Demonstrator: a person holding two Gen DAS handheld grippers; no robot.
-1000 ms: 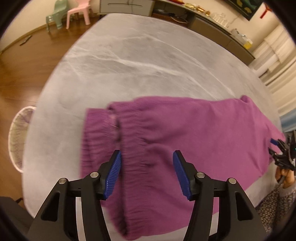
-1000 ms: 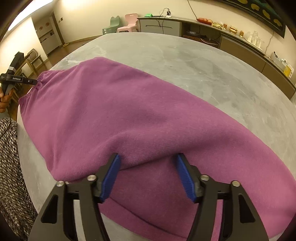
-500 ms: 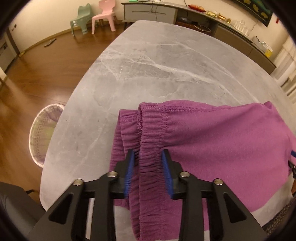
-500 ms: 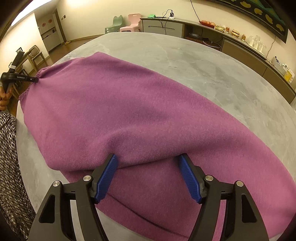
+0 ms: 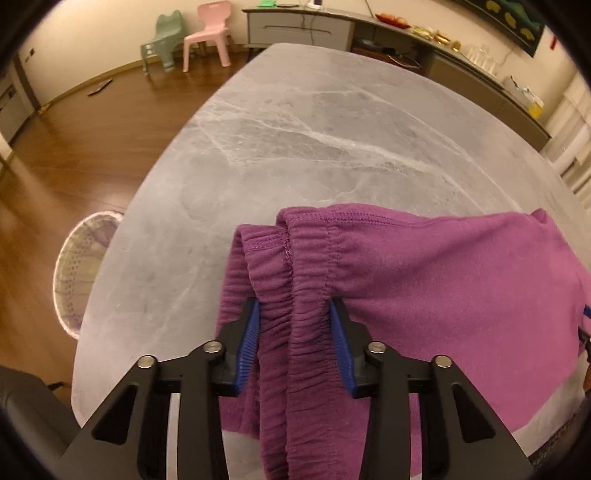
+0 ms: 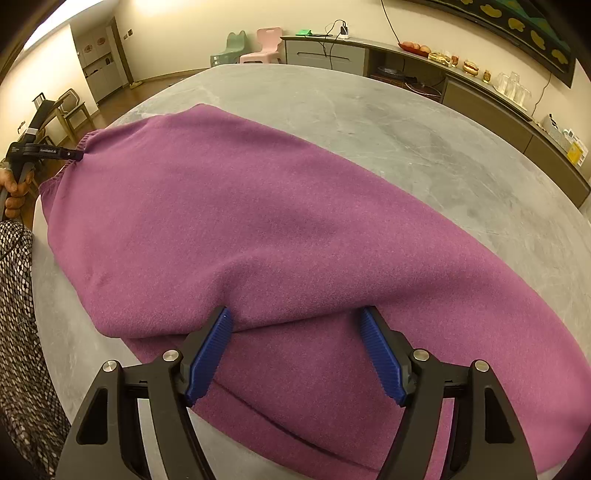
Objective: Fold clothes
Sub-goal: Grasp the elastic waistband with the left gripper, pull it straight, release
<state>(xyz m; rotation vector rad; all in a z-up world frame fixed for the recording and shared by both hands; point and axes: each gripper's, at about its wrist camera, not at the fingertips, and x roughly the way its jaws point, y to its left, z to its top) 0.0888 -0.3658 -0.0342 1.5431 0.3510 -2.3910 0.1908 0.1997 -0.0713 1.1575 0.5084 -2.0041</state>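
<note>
**One purple garment, two grippers, one short label**

The left gripper point(image 5: 294, 343), black with two blue ribbed pads, pinches the gathered elastic waistband point(image 5: 306, 266) of the single purple fleece garment point(image 6: 240, 221) near the tabletop's near left corner. The right gripper point(image 6: 295, 354) has its jaws spread wide over a fold of the same garment at the near edge, gripping nothing. The garment lies along the near side of the grey marble tabletop point(image 5: 314, 122). Seen from the right wrist, white lettering on the left gripper's side is too small to read. Beyond the far edge stand two small plastic chairs, one pink point(image 5: 208, 31) and one green point(image 5: 162, 38), by a long grey sideboard point(image 6: 369, 55).
</note>
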